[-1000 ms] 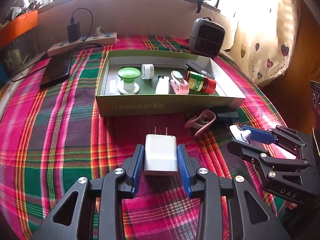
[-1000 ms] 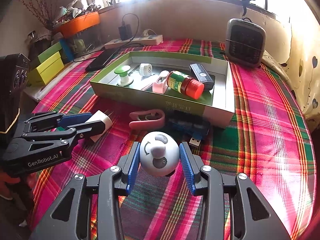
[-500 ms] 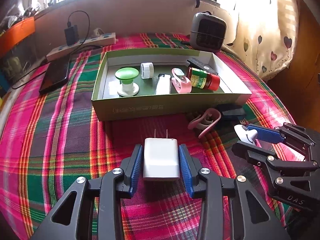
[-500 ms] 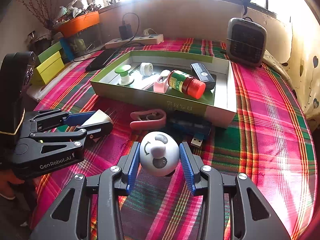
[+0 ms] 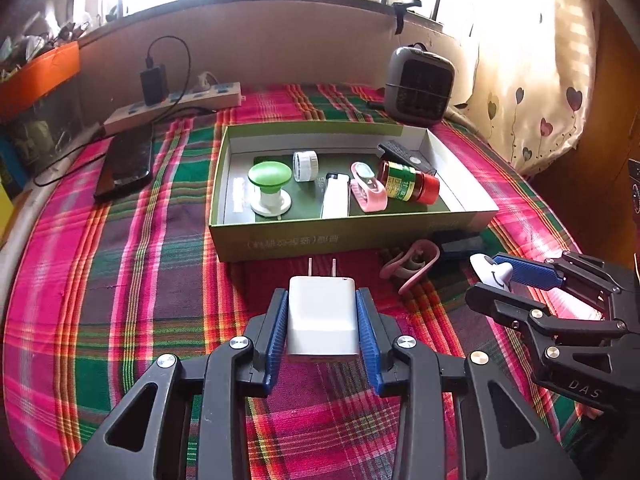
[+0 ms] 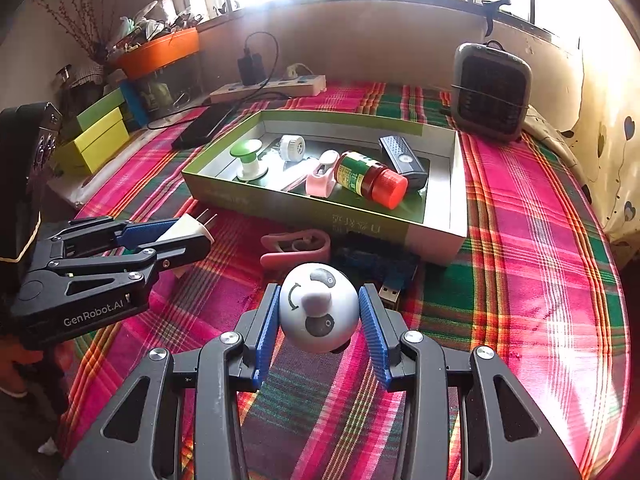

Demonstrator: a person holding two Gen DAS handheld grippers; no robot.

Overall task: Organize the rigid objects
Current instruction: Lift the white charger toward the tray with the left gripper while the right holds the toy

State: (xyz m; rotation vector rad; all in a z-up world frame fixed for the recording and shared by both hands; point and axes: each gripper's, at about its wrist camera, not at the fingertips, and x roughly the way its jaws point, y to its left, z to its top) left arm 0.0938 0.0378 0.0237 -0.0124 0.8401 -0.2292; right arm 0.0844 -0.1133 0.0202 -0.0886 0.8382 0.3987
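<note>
Left gripper (image 5: 322,320) clamped on white charger (image 5: 322,322), prongs pointing up-frame toward green box (image 5: 352,236) at frame centre, lined up for drop-in, by the look of it. Right gripper (image 6: 319,314) clamped on white panda toy (image 6: 318,308), lower centre, face up, box above it. Pink clip (image 6: 296,248) and blue USB gadget (image 6: 376,266) on plaid cloth just beside box front wall, likely next.
</note>
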